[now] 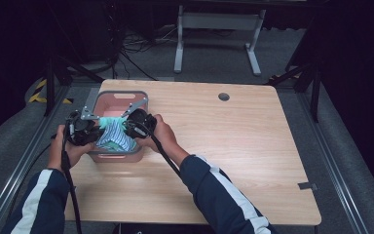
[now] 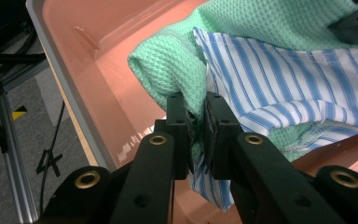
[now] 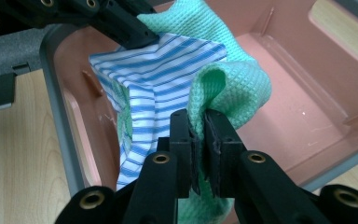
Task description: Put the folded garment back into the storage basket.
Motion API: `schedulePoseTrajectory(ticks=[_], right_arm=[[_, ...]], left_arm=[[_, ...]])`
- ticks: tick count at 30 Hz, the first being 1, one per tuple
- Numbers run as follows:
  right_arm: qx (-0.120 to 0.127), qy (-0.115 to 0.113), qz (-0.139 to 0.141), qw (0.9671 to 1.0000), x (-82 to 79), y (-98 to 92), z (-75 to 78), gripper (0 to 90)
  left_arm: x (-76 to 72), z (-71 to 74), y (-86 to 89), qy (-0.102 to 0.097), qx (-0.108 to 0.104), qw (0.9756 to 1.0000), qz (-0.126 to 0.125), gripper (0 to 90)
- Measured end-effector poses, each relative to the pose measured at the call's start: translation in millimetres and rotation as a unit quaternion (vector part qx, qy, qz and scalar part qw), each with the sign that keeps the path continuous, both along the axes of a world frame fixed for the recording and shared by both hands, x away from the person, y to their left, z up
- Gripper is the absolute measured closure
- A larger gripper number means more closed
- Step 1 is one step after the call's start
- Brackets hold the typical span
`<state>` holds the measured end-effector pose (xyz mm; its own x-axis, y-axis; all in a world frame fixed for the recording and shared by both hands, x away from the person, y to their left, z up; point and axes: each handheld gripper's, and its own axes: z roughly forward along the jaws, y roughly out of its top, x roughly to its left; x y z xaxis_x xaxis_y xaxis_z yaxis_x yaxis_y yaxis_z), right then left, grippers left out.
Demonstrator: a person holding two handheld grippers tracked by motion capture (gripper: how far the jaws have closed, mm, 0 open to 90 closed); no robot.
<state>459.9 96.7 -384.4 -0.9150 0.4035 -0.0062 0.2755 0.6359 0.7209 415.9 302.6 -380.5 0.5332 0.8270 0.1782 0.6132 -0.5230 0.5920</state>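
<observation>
- Jaws of the left gripper [image 2: 196, 119] and right gripper [image 3: 199, 126] each pinch a bunched edge of the green waffle cloth [image 2: 168, 65].
- Striped cloth [image 3: 161, 77] hangs between the two grips, so both pieces spread over the pink bin [image 1: 119, 100].
- Held at two points, probably for lowering flat into the bin, though its floor is partly hidden.

Navy sleeves with white stripes, black fingers [image 2: 179, 121], brass screws, trailing black cables

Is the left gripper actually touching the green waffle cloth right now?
Touching. The left gripper view shows the left gripper with its fingers pinched shut on a fold of the green waffle cloth.
</observation>
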Motion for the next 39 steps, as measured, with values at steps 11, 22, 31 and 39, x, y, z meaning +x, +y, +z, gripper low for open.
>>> schedulePoseTrajectory(ticks=[11,22,31,39], right_arm=[[-0.023,0.004,-0.002,0.9997,1.0,-1.7,-10.2,77.2],[-0.012,0.003,-0.011,0.9999,0.0,-9.3,-6.7,73.6],[-0.007,-0.016,-0.012,0.9998,-3.9,-24.5,5.3,72.2],[0.002,-0.022,-0.011,0.9997,-7.6,-38.7,11.6,67.6]], left_arm=[[-0.5,-6.4,-3.7,0.007,0.017,0.9998,-0.003,78.5],[-9.9,7.7,-6.2,-0.028,0.001,0.9996,0.004,61.5],[-18.2,14.7,-14.5,-0.046,-0.017,0.9988,-0.005,58.4],[-23.6,16.0,-20.2,-0.059,-0.041,0.9974,-0.006,54.2]])
